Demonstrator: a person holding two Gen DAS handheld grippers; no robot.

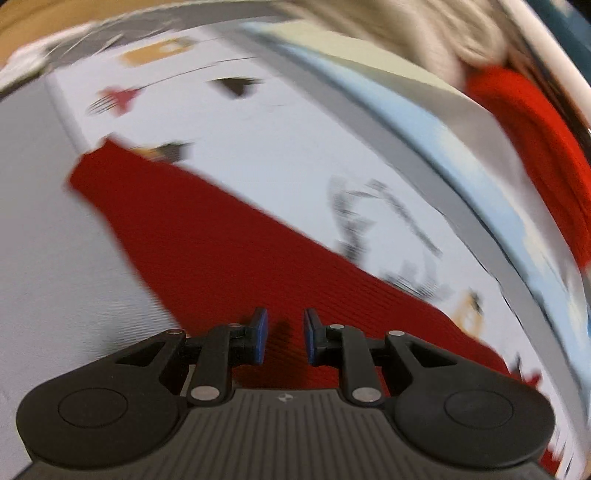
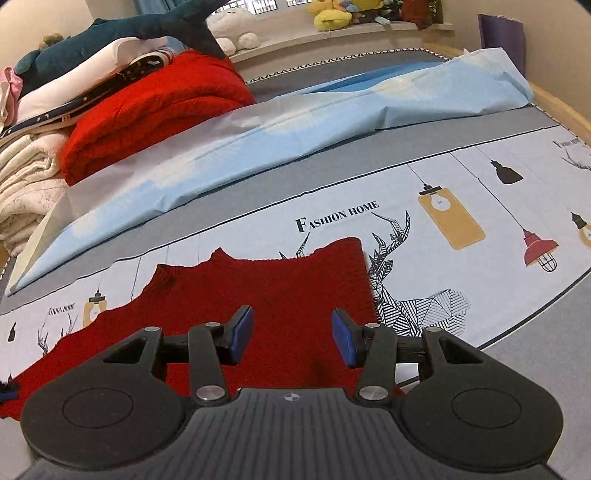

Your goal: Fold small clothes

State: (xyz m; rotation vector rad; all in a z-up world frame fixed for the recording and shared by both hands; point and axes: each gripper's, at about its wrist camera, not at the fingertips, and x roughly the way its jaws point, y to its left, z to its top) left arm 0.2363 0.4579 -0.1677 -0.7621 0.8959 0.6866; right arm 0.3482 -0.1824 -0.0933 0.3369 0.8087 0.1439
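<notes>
A small dark red knitted garment (image 2: pixel 277 288) lies flat on a white printed cloth (image 2: pixel 461 266) with lamp and deer drawings. My right gripper (image 2: pixel 291 336) hovers over the garment's near part, jaws open, nothing between the blue pads. The left wrist view is motion-blurred. There the same red garment (image 1: pixel 221 240) stretches as a long strip across the printed cloth (image 1: pixel 258 129). My left gripper (image 1: pixel 284 339) hangs above its near end, with a narrow gap between the blue pads and nothing in it.
Behind the printed cloth lies a crumpled light blue sheet (image 2: pixel 295 122). At the back left is a stack of folded bedding, a bright red blanket (image 2: pixel 155 110) and cream blankets (image 2: pixel 26 184). Plush toys (image 2: pixel 332 14) sit on a far ledge. Grey mat (image 2: pixel 535 369) borders the cloth.
</notes>
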